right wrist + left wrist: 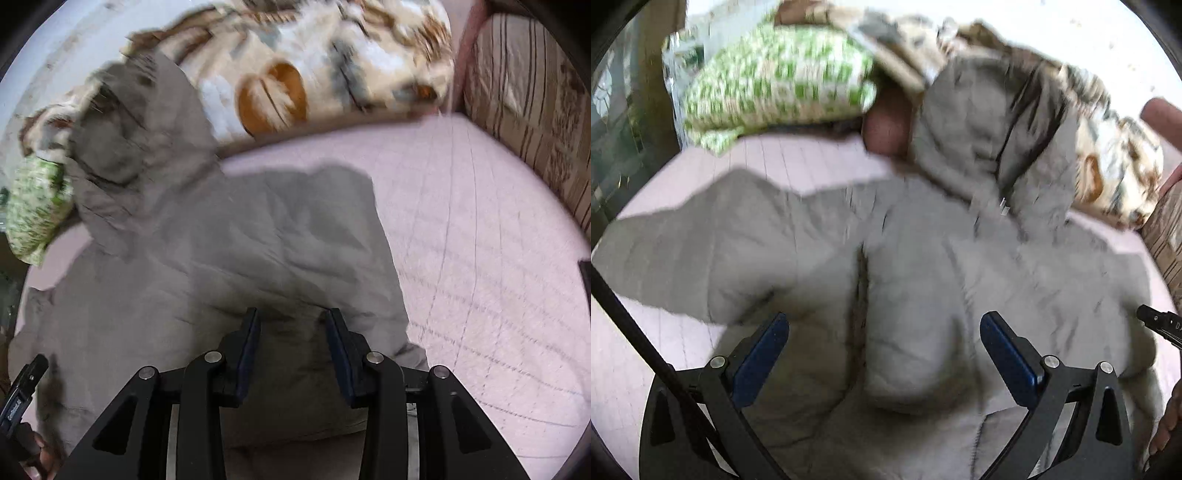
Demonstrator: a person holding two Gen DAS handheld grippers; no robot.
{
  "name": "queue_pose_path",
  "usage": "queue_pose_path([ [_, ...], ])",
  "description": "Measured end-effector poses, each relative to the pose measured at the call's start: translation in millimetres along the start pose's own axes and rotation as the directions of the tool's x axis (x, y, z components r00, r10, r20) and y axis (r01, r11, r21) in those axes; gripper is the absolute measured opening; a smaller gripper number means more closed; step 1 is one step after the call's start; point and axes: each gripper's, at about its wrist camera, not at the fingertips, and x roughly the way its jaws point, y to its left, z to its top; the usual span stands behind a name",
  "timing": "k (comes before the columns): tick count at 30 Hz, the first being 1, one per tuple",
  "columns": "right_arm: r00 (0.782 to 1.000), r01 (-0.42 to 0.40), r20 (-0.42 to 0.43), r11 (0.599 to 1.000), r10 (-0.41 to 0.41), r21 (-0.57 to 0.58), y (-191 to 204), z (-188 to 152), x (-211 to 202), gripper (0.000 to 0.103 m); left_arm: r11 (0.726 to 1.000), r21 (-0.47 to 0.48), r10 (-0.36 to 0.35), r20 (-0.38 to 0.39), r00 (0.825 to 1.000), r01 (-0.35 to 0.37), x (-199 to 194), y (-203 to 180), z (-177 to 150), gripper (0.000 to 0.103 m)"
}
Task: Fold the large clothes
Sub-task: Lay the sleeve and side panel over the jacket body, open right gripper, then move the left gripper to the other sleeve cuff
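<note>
A grey hooded padded jacket [923, 280] lies spread on a pink quilted bed [820, 166], hood toward the pillows, one sleeve reaching left. My left gripper [884, 321] is open above the jacket's front, holding nothing. In the right wrist view the jacket [207, 258] fills the left and middle. My right gripper [291, 317] has its jaws partly closed with a fold of the jacket's right side between the fingers; the pads seem to press on the cloth. Both views are blurred by motion.
A green and white pillow [775, 81] and a beige patterned blanket [314, 74] lie at the head of the bed. A striped headboard or cushion [535, 129] stands at the right. Bare pink bed [480, 258] stretches right of the jacket.
</note>
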Motion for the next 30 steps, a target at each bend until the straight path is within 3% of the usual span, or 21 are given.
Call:
queue_pose_path([
  [3,0.997,-0.022,0.066,0.997,0.027,-0.073,26.0,0.8,-23.6,0.04,1.0,0.004,-0.022,0.042,0.999,0.022,-8.5,-4.5,2.6,0.103],
  [7,0.995,-0.098,0.014,0.984,0.101,-0.146,57.5,-11.8,-17.8,0.04,0.999,0.038,-0.028,0.011,1.0,0.028,0.2,-13.6,-0.3,0.103],
  [10,0.997,-0.079,-0.041,0.979,0.073,-0.186,70.3,-26.0,3.4,0.04,0.998,0.047,-0.037,-0.067,0.997,0.041,16.8,-15.9,-5.0,0.103],
  [13,0.995,-0.041,-0.099,0.976,0.02,-0.213,74.1,-39.2,28.6,0.042,0.999,0.041,-0.017,-0.201,0.979,0.025,45.6,-13.5,-11.3,0.103],
  [14,0.995,-0.036,-0.101,0.975,0.014,-0.218,73.8,-41.1,32.8,0.042,0.999,0.04,-0.02,-0.203,0.979,0.028,46.4,-14.3,-12.0,0.103],
  [17,0.994,-0.034,-0.108,0.975,0.01,-0.219,74.9,-38.8,26.5,0.042,0.998,0.062,-0.014,-0.181,0.983,0.026,41.0,-17.4,-12.5,0.103],
  [22,0.986,-0.164,-0.058,0.976,0.157,-0.146,78.1,-40.7,-31.9,0.044,0.996,0.062,-0.06,-0.111,0.992,0.067,10.6,-16.6,-6.8,0.103],
  [27,0.981,-0.19,-0.003,0.964,0.193,-0.184,86.7,-78.1,-87.6,0.052,0.996,0.076,-0.052,-0.018,0.999,0.053,-31.5,-5.0,-4.1,0.103],
  [30,0.986,-0.164,-0.014,0.958,0.165,-0.233,94.0,-102.7,-97.8,0.052,0.998,0.051,-0.035,0.001,0.999,0.035,-45.3,12.5,-2.4,0.103],
])
